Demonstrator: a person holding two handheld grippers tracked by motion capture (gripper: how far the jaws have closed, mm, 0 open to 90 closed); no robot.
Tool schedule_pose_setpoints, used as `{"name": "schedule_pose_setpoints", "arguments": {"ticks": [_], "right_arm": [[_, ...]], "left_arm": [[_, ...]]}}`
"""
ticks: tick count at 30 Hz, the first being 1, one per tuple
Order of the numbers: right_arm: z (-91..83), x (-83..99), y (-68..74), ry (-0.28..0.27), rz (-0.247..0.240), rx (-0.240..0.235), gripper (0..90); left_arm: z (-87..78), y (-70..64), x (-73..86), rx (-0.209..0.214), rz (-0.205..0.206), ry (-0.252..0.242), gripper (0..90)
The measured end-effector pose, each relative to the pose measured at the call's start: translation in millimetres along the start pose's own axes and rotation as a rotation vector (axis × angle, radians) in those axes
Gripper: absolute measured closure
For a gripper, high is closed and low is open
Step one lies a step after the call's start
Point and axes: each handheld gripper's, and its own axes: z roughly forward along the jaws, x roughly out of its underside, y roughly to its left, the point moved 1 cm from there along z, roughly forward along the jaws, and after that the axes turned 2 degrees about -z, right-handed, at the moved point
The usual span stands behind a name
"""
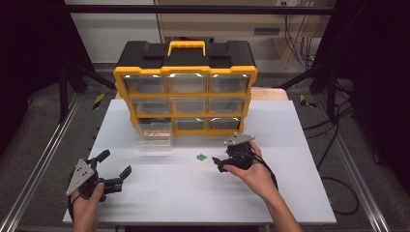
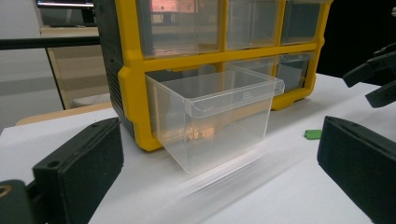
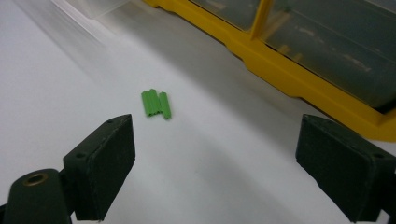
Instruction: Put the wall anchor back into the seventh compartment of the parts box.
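Observation:
A yellow and black drawer organizer (image 1: pixel 186 72) stands at the back of the white table (image 1: pixel 159 198). Its bottom-left clear drawer (image 1: pixel 153 137) is pulled out, and in the left gripper view this drawer (image 2: pixel 215 116) looks empty. A small green ribbed piece (image 1: pixel 200 156) lies on the table in front of the organizer. My right gripper (image 1: pixel 217 163) sits just right of it, open and pointing at it; the green piece (image 3: pixel 156 103) lies ahead of the jaws, left of centre. My left gripper (image 1: pixel 116 163) rests open at the front left, facing the drawer.
The organizer's other clear drawers (image 1: pixel 186 83) are pushed in. Its yellow base (image 3: pixel 299 88) runs close along the right of my right gripper. Metal rails (image 1: pixel 43 159) flank the table, and a cable (image 1: pixel 338 193) lies on the floor to the right.

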Motion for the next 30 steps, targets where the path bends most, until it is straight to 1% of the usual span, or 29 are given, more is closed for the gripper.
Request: {"name": "schedule_pose_setpoints", "arguments": {"ticks": [1, 3, 5, 7, 8, 11, 13, 14, 15, 18, 19, 20, 21, 22, 23, 25, 30], "right_arm": [[2.6, -2.0, 1.0, 0.004, -0.007, -0.008, 12.7], [8.1, -5.6, 3.4, 0.013, 0.004, -0.024, 13.9], [12.0, -7.7, 4.0, 0.02, 0.005, -0.035, 14.7], [15.9, -9.6, 4.6, 0.027, 0.019, -0.051, 19.1], [18.1, -10.7, 5.0, 0.029, 0.031, -0.065, 19.4], [22.7, -12.9, 6.2, 0.036, 0.035, -0.06, 22.0], [25.1, -13.8, 6.6, 0.036, 0.042, -0.065, 22.9], [27.8, -14.8, 6.7, 0.036, 0.047, -0.064, 26.4], [27.8, -14.8, 6.7, 0.036, 0.047, -0.064, 26.4], [31.2, -16.0, 6.5, 0.041, 0.053, -0.05, 32.4], [32.8, -17.3, 6.4, 0.036, 0.06, -0.045, 36.6], [32.8, -17.3, 6.4, 0.036, 0.06, -0.045, 36.6], [33.6, -18.0, 6.9, 0.028, 0.061, -0.044, 38.7], [34.5, -18.5, 6.9, 0.024, 0.052, -0.045, 39.4], [35.2, -19.2, 8.0, 0.023, 0.062, -0.046, 41.7], [37.7, -19.9, 9.3, 0.019, 0.059, -0.048, 45.1], [39.7, -19.9, 9.3, 0.019, 0.062, -0.046, 49.1]], "left_arm": [[0.1, 0.1, 0.0, 0.0, 0.0, 0.0, 0.5], [0.1, 0.3, 0.0, 0.0, 0.0, 0.0, 0.5], [0.2, 0.5, 0.1, 0.001, -0.001, 0.002, 0.5], [0.3, 0.6, 0.3, 0.001, -0.001, 0.005, 0.5], [0.3, 0.6, 0.4, 0.001, 0.0, 0.006, 0.5], [0.3, 0.6, 0.3, 0.002, 0.0, 0.004, 0.5], [0.5, 0.6, 0.4, 0.003, 0.0, 0.005, 0.5], [0.6, 0.6, 0.5, 0.004, 0.0, 0.006, 0.5], [0.7, 0.5, 0.5, 0.004, 0.0, 0.006, 0.5], [0.9, 0.3, 0.5, 0.005, 0.001, 0.006, 0.5], [0.9, 0.2, 0.5, 0.005, 0.002, 0.007, 0.5], [0.9, 0.1, 0.5, 0.005, 0.002, 0.007, 0.5], [1.0, 0.2, 0.5, 0.005, 0.002, 0.007, 0.5], [1.0, 0.2, 0.6, 0.005, 0.002, 0.007, 0.5], [1.0, 0.3, 0.6, 0.006, 0.001, 0.007, 0.5], [0.9, 0.5, 0.6, 0.006, 0.002, 0.007, 0.5], [0.9, 0.6, 0.7, 0.006, 0.001, 0.008, 0.5]]}}
